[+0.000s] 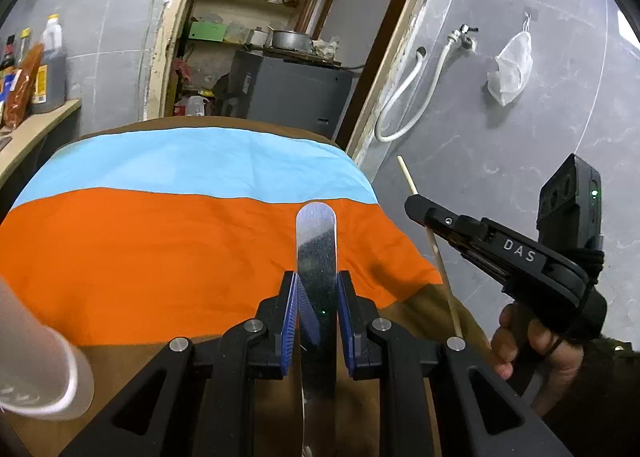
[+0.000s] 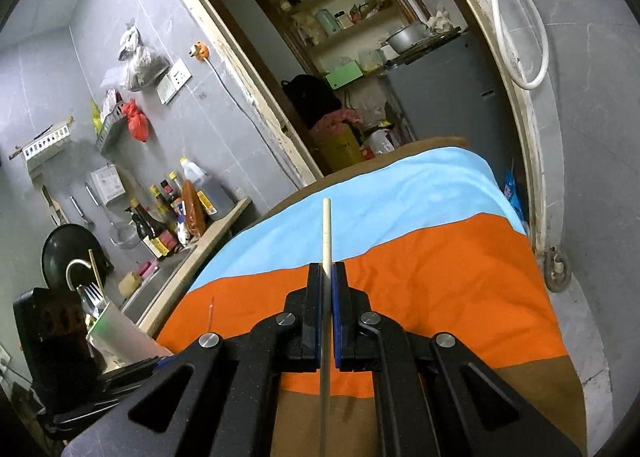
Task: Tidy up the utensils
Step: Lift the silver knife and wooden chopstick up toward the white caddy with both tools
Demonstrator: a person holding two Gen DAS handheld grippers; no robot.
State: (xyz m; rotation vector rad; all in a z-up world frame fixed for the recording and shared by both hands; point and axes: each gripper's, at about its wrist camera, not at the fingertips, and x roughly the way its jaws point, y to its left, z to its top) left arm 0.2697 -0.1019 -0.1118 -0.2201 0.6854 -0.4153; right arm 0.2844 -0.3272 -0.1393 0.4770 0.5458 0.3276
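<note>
Left claw (image 1: 316, 305) is clamped on a flat metal utensil handle (image 1: 316, 249), w/ the rounded end sticking out fwd above the orange band of the cloth (image 1: 160, 249); which utensil it is can't be told, as the working end is hidden below the claw. At far left of the left wrist view, a white cup (image 1: 44, 373) sits at the frame edge on the brown bench (image 1: 132, 377). Cloth has a light blue band beyond the orange one. To the right in that view, the right claw (image 1: 420, 209) is held by a hand (image 1: 532, 349) off the bench edge, pinched tight on a wooden chopstick (image 1: 430, 241) that runs slantwise through it.

Right wrist view, left to right: a holder (image 2: 116, 333) w/ a fork (image 2: 93, 295) and a stick standing in it, at the left edge near the sink counter (image 2: 192, 257) w/ sauce bottles (image 2: 160, 225). Centre: right claw (image 2: 329, 289) w/ blue pads closed on the chopstick (image 2: 327, 233), tip pointing fwd over the blue band of the cloth (image 2: 440, 277). Both claws are up off the cloth.
</note>
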